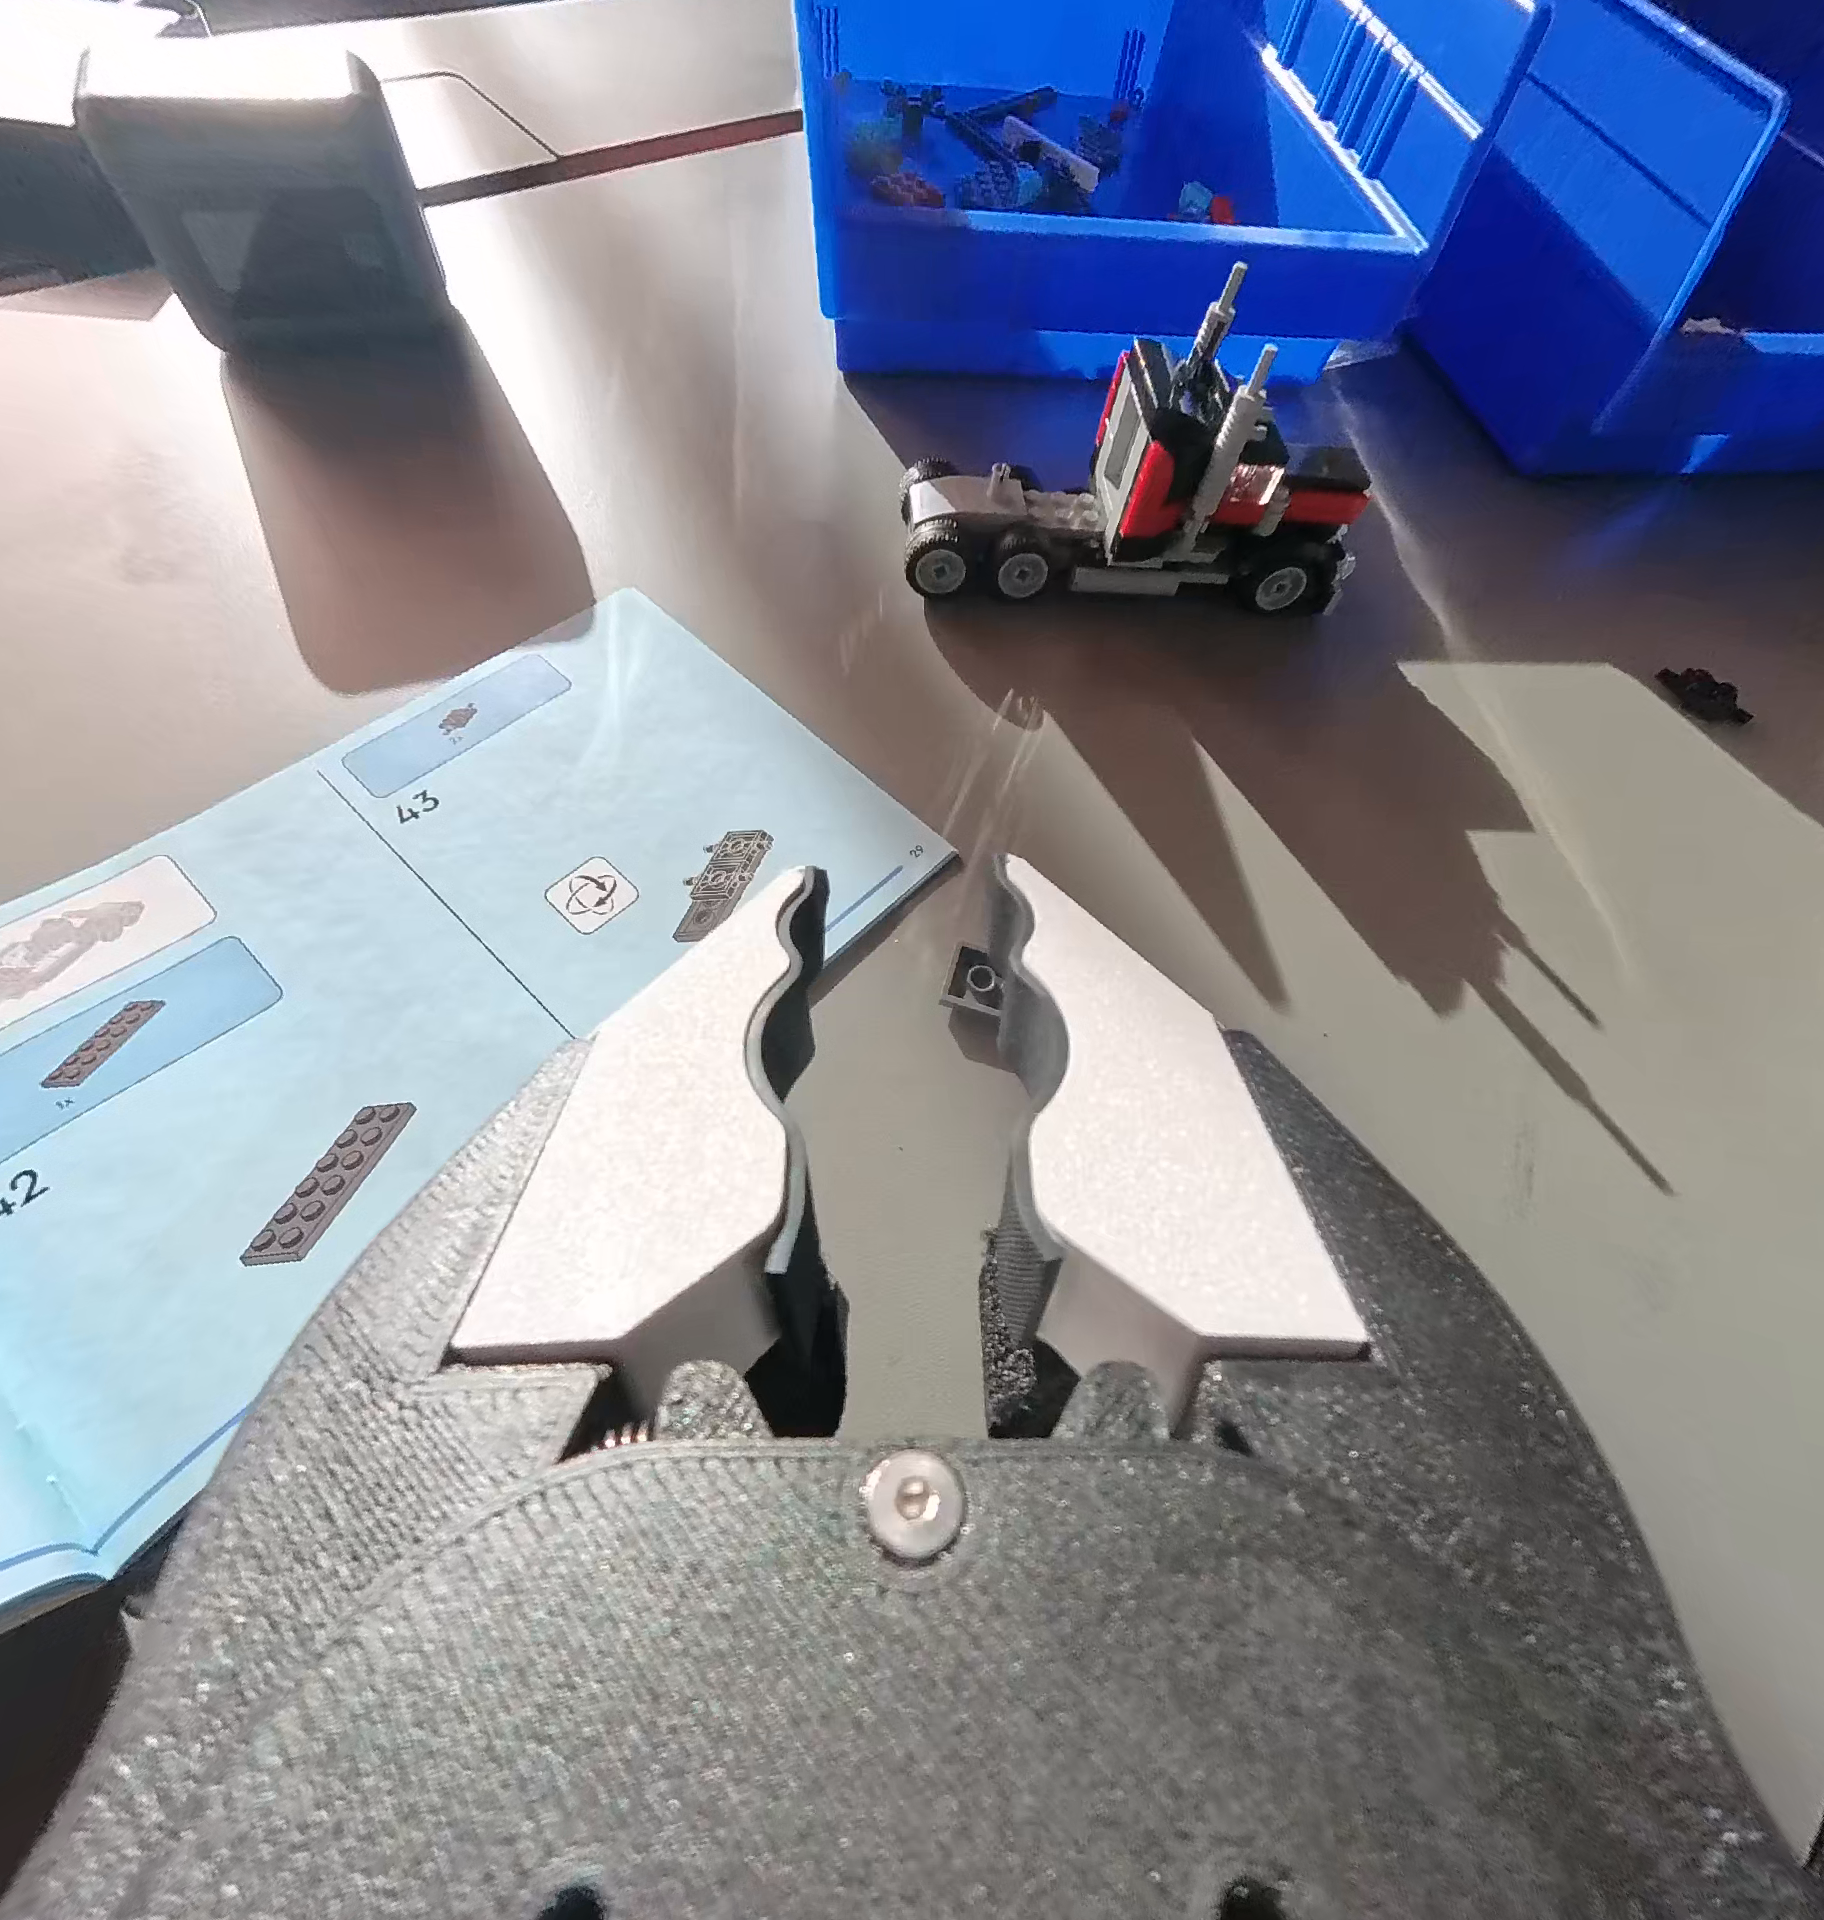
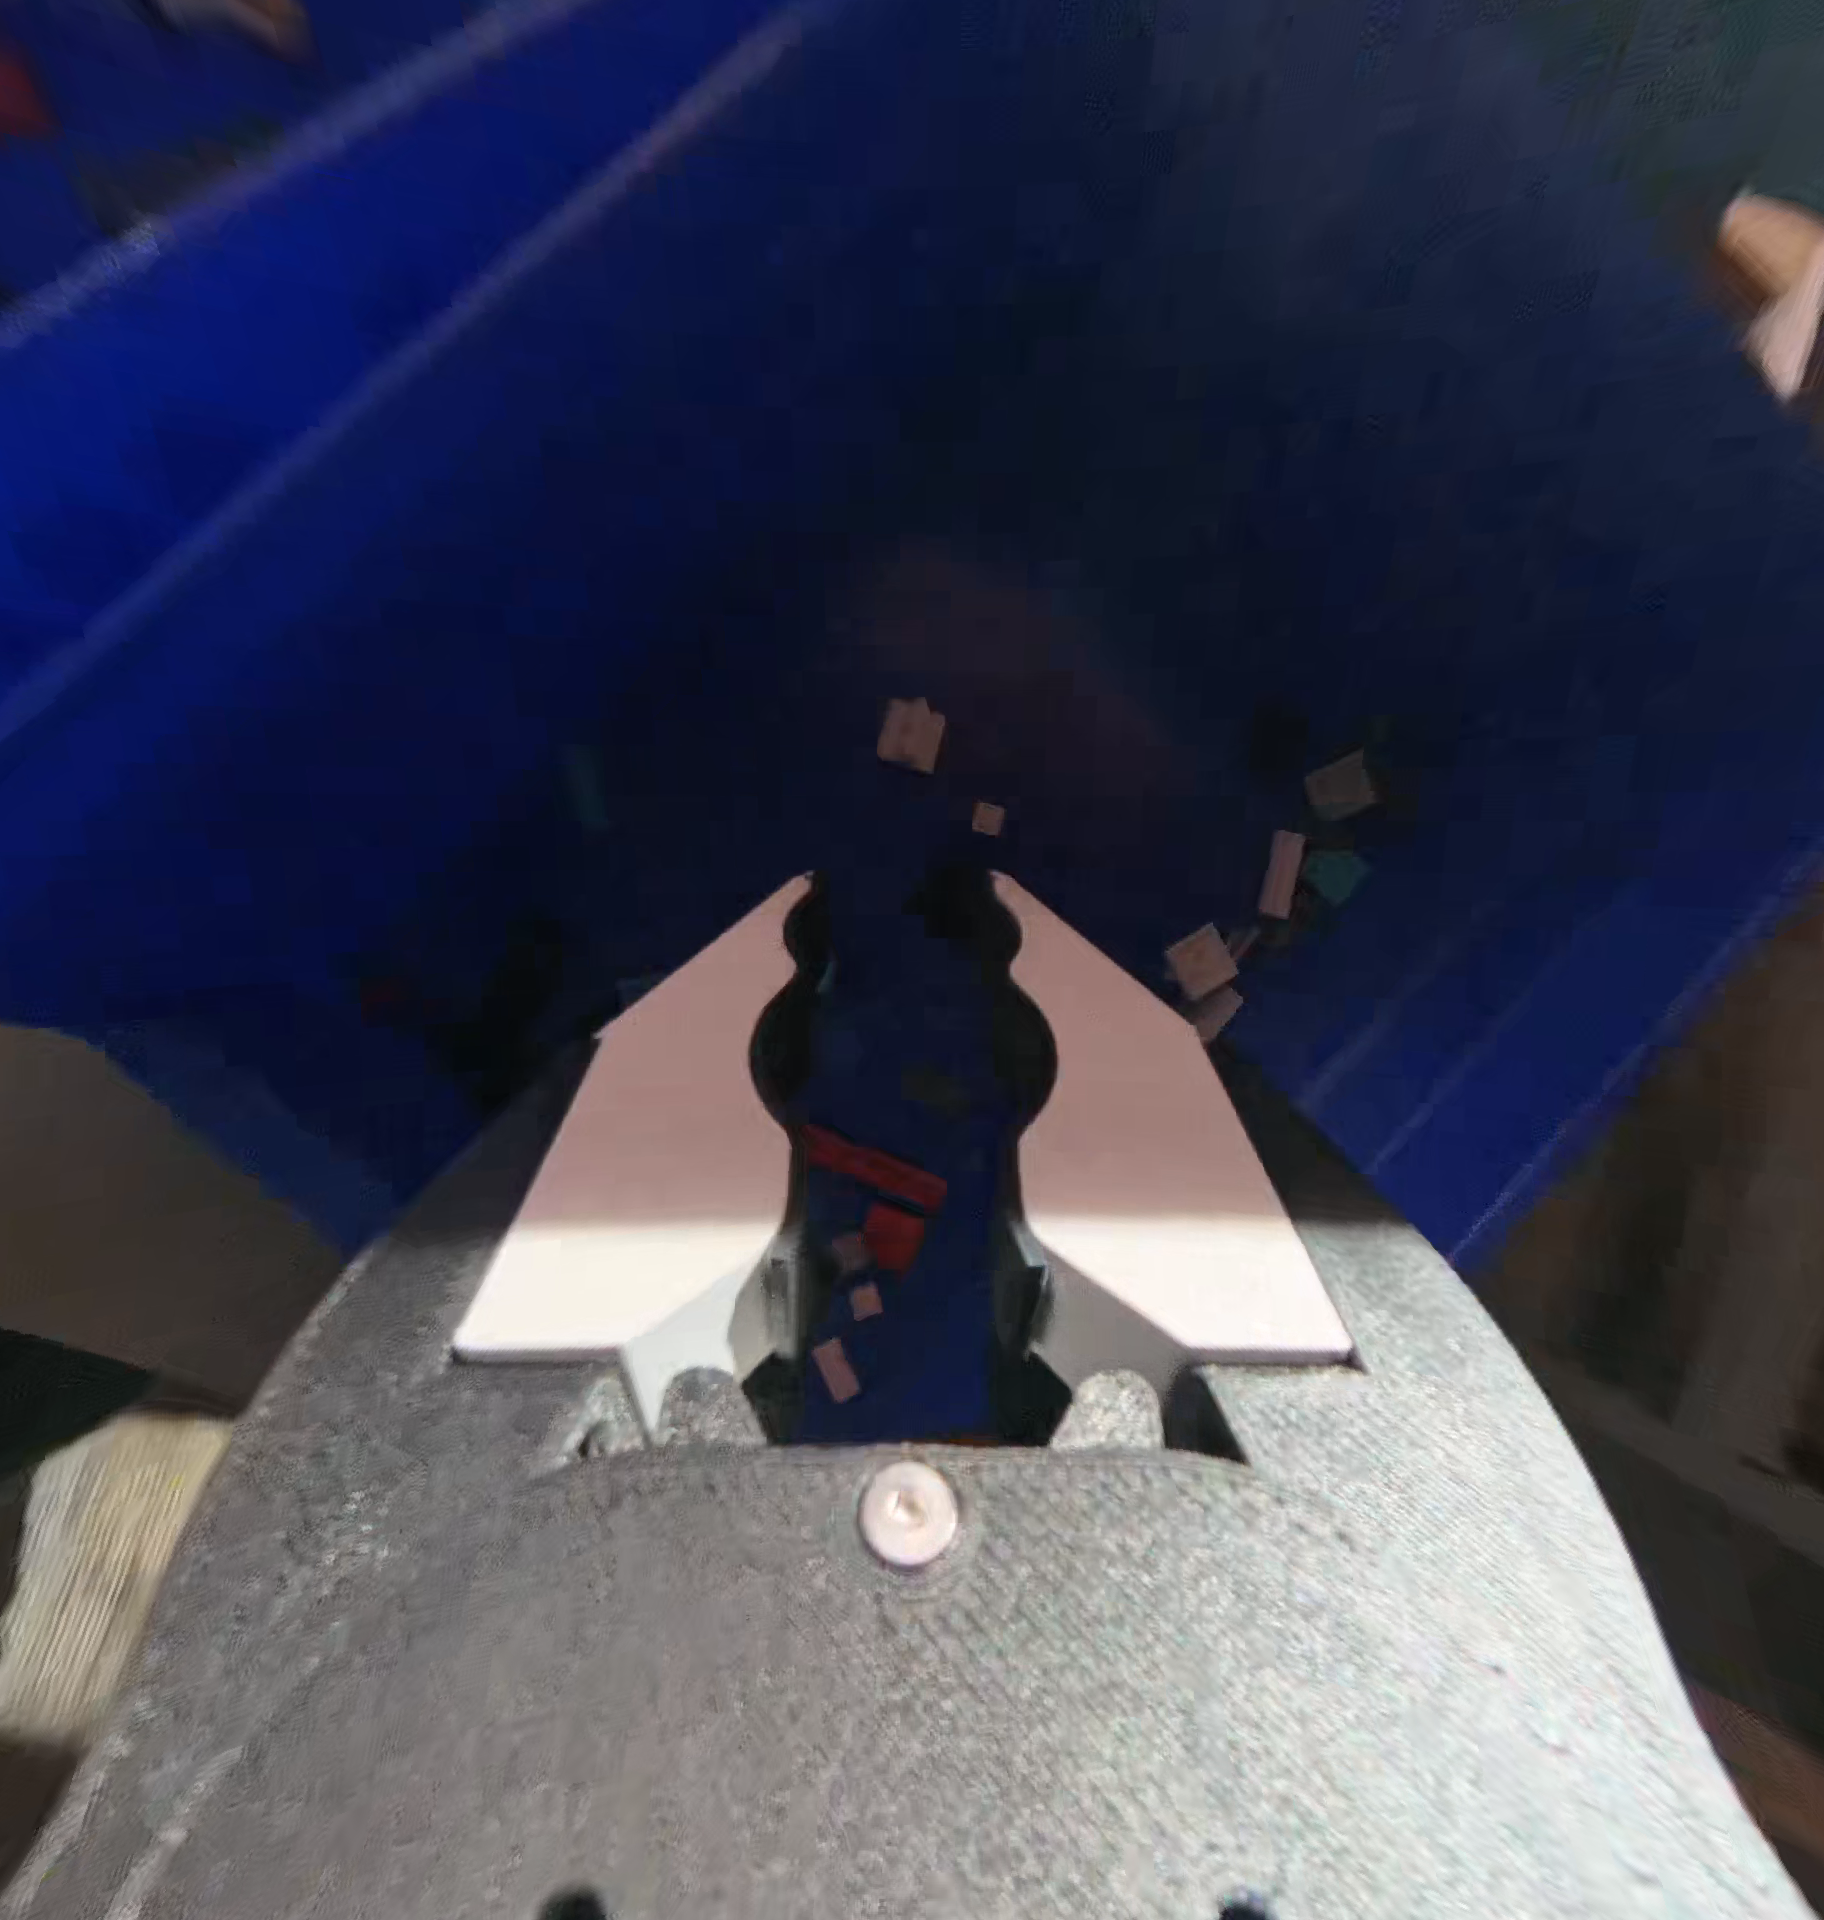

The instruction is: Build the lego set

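One small grey stud piece (image 1: 975, 982) lies on the tabletop (image 1: 1303, 1091) between the parted fingers of the left tool (image 1: 910, 883), touching the right-hand one, not clamped; likely light, rigid and slick, best pinched across its flat sides. The booklet (image 1: 264, 987) lies just left. Farther off stands the truck (image 1: 1147, 499), probably fragile at its stacks, before the blue bins (image 1: 1095, 291); the right tool (image 2: 901, 881), open and empty, hovers over a bin's (image 2: 368, 520) loose bricks (image 2: 872, 1169).
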Tool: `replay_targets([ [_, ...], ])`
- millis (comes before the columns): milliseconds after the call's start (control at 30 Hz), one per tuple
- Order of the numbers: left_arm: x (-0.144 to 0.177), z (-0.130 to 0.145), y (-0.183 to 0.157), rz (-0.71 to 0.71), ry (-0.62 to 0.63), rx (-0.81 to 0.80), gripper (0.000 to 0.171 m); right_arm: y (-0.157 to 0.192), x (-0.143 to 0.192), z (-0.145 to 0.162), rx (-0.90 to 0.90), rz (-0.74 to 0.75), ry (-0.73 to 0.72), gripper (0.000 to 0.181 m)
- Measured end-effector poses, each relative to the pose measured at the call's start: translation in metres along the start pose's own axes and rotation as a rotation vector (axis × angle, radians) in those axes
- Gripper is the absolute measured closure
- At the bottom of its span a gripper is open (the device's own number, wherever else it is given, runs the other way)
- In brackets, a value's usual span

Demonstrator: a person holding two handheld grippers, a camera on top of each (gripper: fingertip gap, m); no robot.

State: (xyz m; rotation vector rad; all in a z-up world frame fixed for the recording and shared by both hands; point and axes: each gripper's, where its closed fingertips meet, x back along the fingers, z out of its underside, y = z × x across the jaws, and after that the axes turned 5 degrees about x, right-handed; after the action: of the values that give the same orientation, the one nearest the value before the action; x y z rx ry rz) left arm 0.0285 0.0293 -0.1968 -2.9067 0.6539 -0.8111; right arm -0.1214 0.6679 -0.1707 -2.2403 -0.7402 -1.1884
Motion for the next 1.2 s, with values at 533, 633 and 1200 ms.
replay_targets([
  [533, 0.021, -0.020, -0.005, 0.104, -0.175, 0.058, 0.140, 0.001, -0.056, 0.035, 0.014, -0.109, 0.417, 0.161],
  [633, 0.024, -0.023, -0.001, 0.106, -0.202, 0.094, 0.140, 0.006, -0.037, 0.016, -0.017, -0.052, 0.350, 0.160],
  [1200, 0.064, 0.007, 0.008, 0.251, -0.130, 0.281, 0.139, 0.432, -0.006, -0.229, 0.412, -0.585, -0.260, 0.162],
])
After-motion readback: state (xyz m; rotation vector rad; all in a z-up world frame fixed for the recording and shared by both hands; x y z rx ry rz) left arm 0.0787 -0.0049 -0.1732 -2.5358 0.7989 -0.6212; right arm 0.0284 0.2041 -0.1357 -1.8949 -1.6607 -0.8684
